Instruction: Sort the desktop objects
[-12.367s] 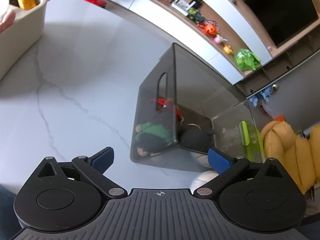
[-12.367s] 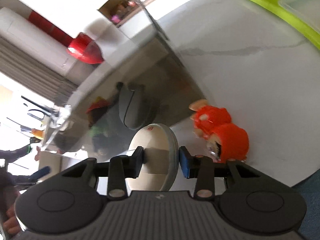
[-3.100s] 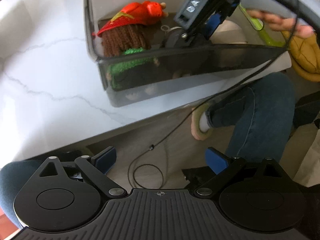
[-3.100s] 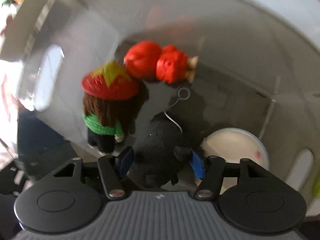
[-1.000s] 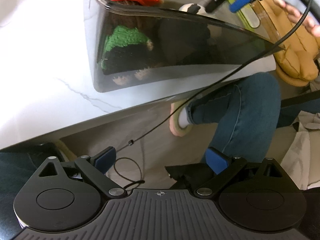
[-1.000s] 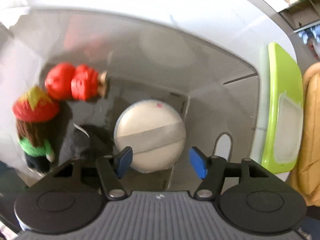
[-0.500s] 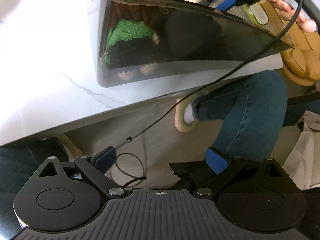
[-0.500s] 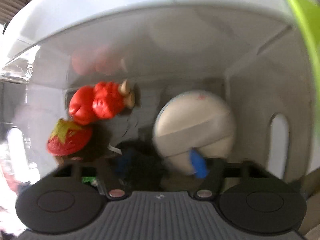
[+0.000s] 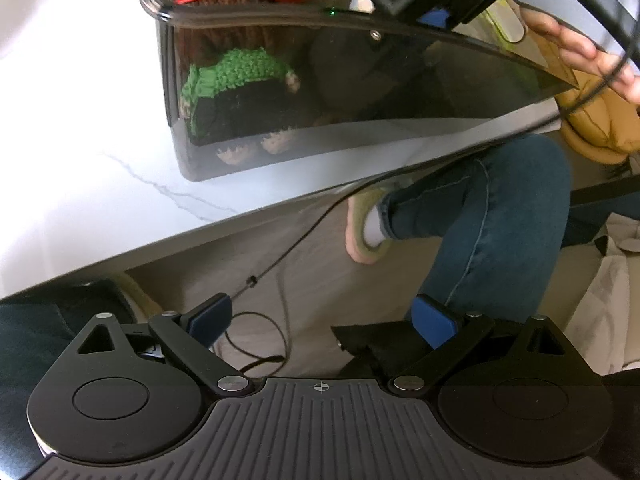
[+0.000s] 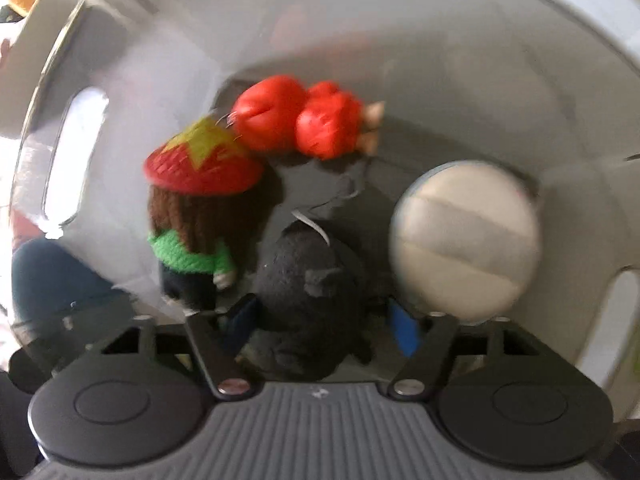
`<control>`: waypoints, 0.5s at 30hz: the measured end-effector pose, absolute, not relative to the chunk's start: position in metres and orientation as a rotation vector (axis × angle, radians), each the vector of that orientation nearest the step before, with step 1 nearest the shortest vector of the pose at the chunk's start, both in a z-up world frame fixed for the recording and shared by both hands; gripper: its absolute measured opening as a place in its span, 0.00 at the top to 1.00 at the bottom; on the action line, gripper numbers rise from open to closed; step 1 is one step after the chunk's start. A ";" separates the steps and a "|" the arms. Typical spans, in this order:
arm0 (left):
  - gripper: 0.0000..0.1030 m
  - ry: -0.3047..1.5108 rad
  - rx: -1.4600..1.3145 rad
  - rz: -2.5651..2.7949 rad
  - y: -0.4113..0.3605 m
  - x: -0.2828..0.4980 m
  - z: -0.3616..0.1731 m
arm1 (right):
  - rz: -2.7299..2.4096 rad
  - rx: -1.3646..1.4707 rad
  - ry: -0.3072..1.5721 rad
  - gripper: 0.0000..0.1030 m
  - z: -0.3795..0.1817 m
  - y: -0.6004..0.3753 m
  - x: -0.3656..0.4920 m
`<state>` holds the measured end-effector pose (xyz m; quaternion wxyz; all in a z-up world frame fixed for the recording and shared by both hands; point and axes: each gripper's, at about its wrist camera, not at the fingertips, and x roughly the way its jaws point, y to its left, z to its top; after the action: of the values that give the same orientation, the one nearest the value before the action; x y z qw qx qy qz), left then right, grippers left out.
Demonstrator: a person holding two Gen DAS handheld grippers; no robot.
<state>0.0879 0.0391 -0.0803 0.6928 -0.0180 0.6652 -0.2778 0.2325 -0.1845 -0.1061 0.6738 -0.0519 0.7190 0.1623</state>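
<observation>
Right gripper reaching into the smoky bin
Its fingers are opening, straddling the black plush; the left gripper, fingers apart and empty, hangs below the bin.

Smoky clear bin, seen from above, slot handles in its end walls. Contents, placed relative to the black plush toy on the floor: knitted doll in red star hat and green jumper, just left; red plush figure lying beyond; cream round case just right. Right gripper: jaws opening, blue pads either side of the black plush toy; contact unclear through blur.
</observation>
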 end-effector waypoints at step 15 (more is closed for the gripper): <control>0.03 1.470 -0.004 -0.613 0.032 0.087 -0.068 | 0.286 -0.208 1.661 0.38 -0.105 -0.193 0.232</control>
<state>0.0872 0.0321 -0.0681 0.6994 -0.0017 0.6597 -0.2752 0.2324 -0.1931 -0.1054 0.6608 -0.0919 0.7341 0.1264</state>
